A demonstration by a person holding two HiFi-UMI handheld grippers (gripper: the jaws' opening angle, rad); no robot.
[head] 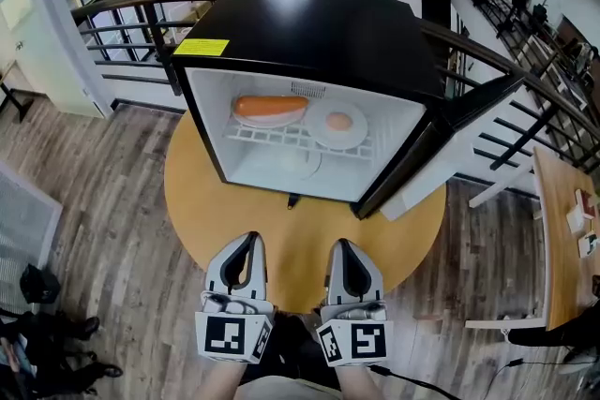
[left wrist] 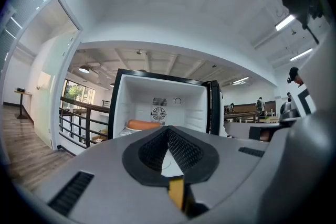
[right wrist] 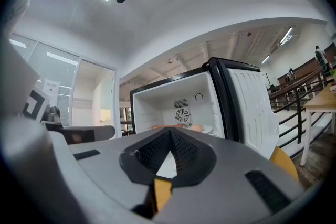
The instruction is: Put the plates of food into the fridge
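The black mini fridge (head: 309,23) sits on the round wooden bench (head: 300,244), its door (head: 455,150) swung wide open to the right. On the wire shelf (head: 281,139) inside, two white plates lie side by side: the plate with the sausage (head: 270,111) at the left and the plate with the fried egg (head: 338,124) at the right, just beside each other. No other plate of food shows on the bare bench in front of the fridge, so the loading looks done. What seems to be left is shutting the door, if the job calls for that.

Both grippers hang at the near edge of the bench, well apart from the fridge and pointing toward it. The left gripper (head: 251,239) has its jaws fully together with nothing between them, and the right gripper (head: 343,244) is the same — closed and empty.
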